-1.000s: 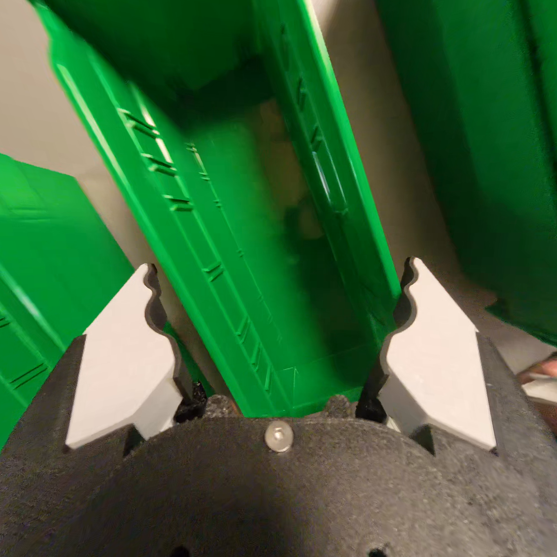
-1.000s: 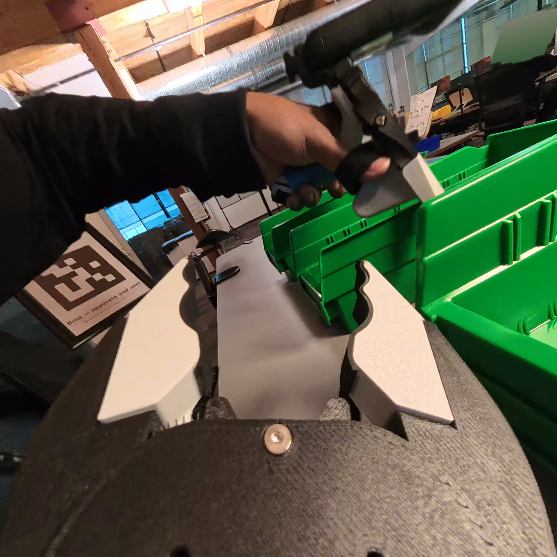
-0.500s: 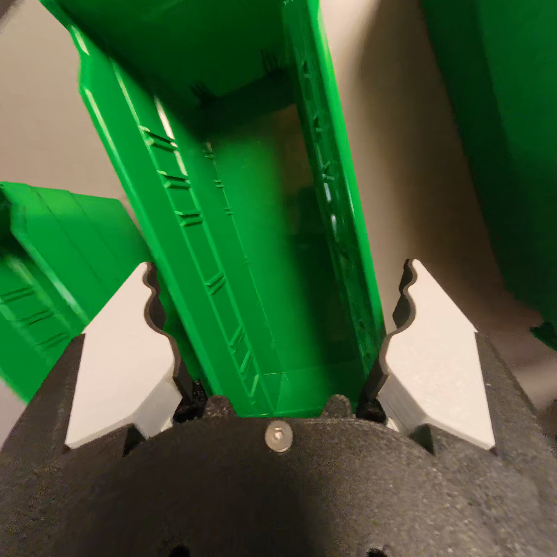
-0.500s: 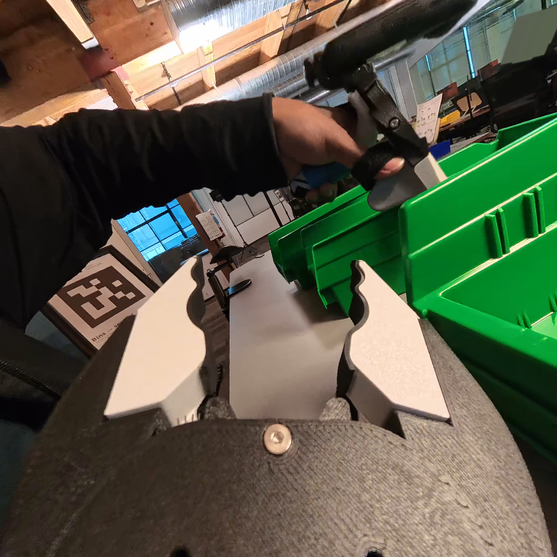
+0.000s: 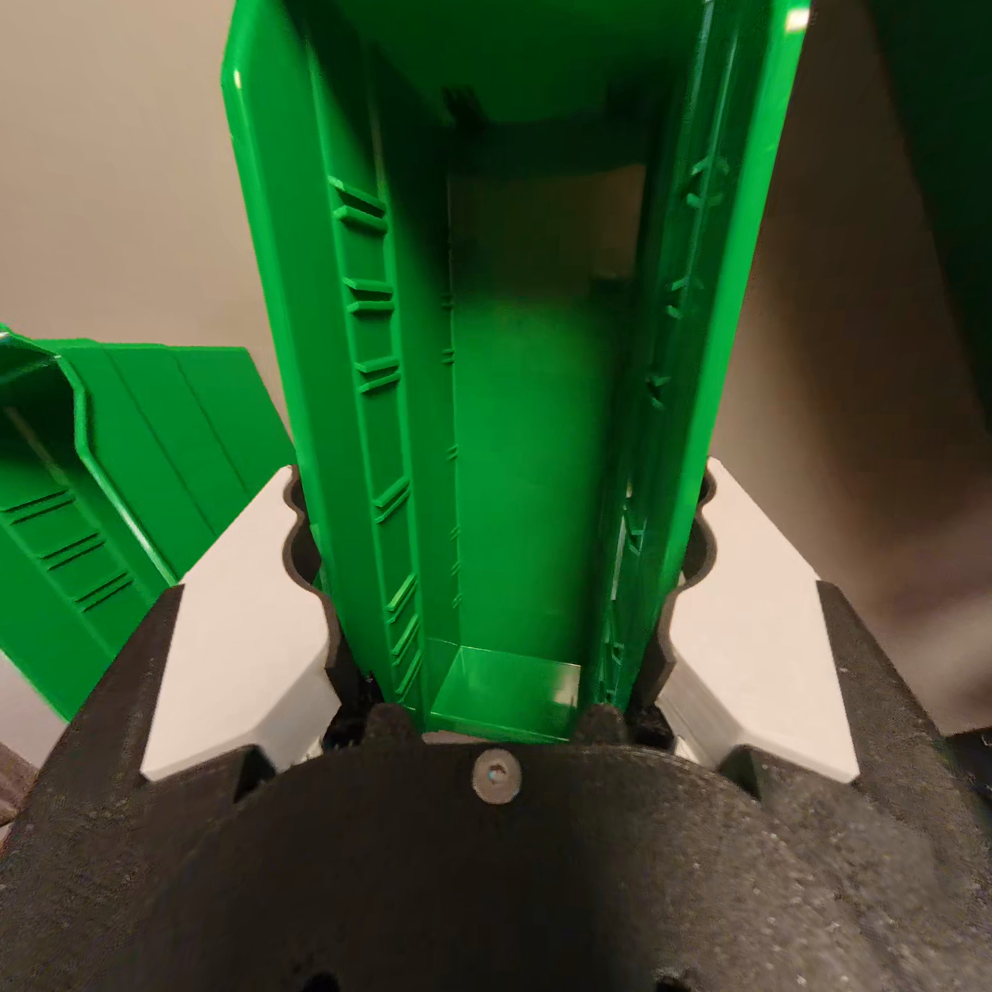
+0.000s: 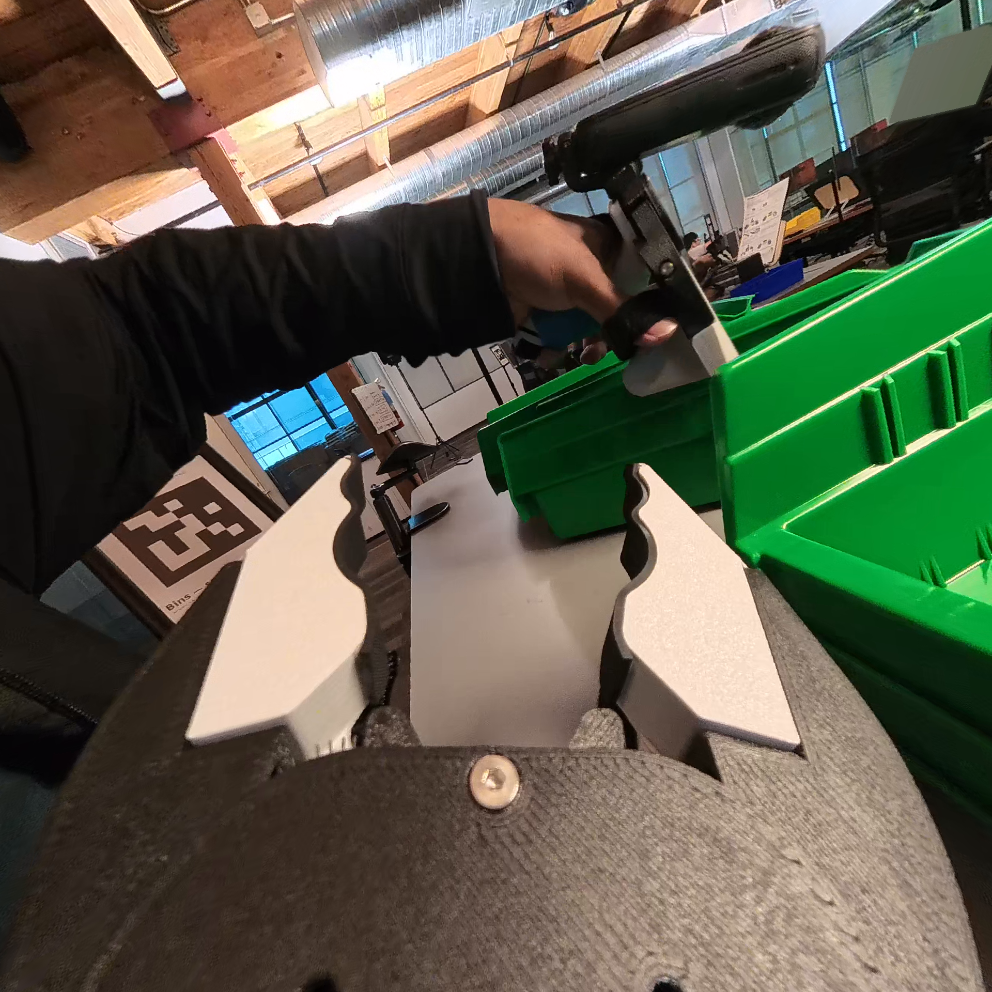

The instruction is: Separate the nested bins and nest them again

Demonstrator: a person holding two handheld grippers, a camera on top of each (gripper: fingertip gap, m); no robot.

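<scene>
The left gripper (image 5: pixel 496 537) jaws clamp a green bin (image 5: pixel 515 376) across its stiff, slick side walls, light to lift, above the surface (image 6: pixel 499 617); the right gripper (image 6: pixel 496 537) jaws gape empty beside other bins (image 6: pixel 885 483).

Each tool (image 6: pixel 494 542) was built from a coarse black body fixed with one silver screw (image 6: pixel 494 779), carrying two pale grey wavy-edged fingers (image 6: pixel 300 606); a black sleeve (image 6: pixel 241 316) was worn.
</scene>
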